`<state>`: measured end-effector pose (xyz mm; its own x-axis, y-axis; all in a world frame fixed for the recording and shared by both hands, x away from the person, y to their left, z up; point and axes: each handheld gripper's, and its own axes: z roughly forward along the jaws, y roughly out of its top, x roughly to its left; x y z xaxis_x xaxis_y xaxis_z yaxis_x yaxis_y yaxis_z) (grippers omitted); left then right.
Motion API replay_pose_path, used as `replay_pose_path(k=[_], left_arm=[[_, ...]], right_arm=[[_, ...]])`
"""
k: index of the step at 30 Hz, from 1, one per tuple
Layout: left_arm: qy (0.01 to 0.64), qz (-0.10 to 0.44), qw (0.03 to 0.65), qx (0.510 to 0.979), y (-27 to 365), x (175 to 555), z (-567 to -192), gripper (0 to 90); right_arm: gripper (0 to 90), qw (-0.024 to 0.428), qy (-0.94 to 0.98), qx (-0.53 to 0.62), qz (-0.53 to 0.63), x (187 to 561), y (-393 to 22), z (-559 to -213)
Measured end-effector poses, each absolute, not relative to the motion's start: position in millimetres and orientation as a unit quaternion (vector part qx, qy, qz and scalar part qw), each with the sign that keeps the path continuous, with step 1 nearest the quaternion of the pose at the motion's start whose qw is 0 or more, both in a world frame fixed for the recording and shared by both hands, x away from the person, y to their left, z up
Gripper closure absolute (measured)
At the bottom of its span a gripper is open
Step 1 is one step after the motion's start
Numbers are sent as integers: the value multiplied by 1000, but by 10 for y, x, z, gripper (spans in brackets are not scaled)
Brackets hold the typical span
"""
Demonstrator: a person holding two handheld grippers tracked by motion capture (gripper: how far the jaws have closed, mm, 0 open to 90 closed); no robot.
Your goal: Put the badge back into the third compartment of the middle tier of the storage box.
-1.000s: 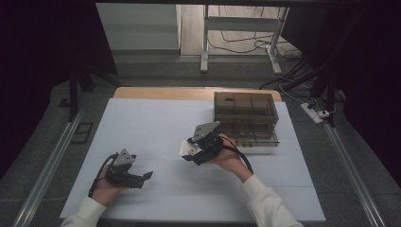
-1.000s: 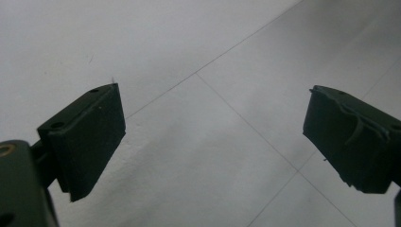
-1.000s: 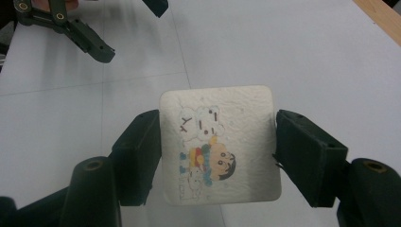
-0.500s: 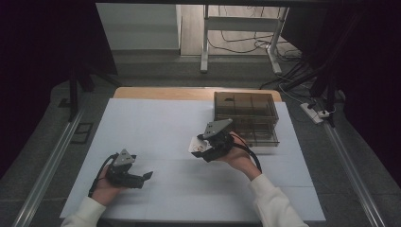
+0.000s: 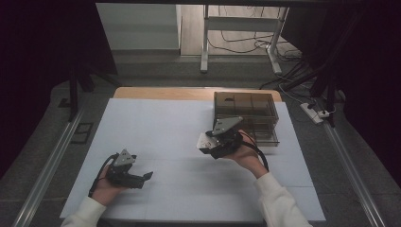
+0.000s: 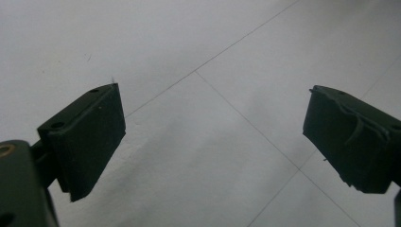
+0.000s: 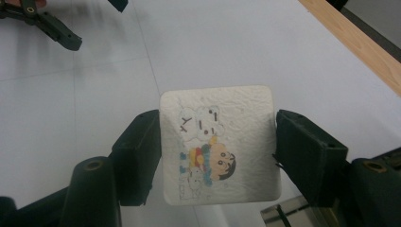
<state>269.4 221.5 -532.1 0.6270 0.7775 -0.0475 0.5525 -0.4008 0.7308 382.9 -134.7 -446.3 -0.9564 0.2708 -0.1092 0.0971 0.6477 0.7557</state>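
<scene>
A white square pad [image 7: 220, 142] printed with a cartoon child is clamped by its two side edges in my right gripper [image 7: 217, 149], which is shut on it. In the high view this right gripper [image 5: 210, 144] holds the pad [image 5: 204, 141] above the white table, just left of a brown see-through drawer box [image 5: 246, 111]. My left gripper [image 5: 142, 177] rests at the near left of the table, jaws pointing right. In its own view the left gripper [image 6: 213, 137] is open, wide apart over bare white sheet.
The white sheet [image 5: 156, 123] covers the table, with a wooden strip [image 5: 161, 93] along the far edge. A corner of the drawer box [image 7: 293, 215] sits right below the held pad. Metal rails run along both sides of the table.
My right gripper has carried the pad to the right, closer to the drawer box. The left gripper has stayed where it was.
</scene>
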Motion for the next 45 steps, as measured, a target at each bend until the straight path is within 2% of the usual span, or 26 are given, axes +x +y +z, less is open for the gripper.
replay_pose_path(k=[45], left_arm=[[405,153,367,823,2210,2699,-5329,66]], right_arm=[[331,149,887,153,409,3925,-1864,-4357]])
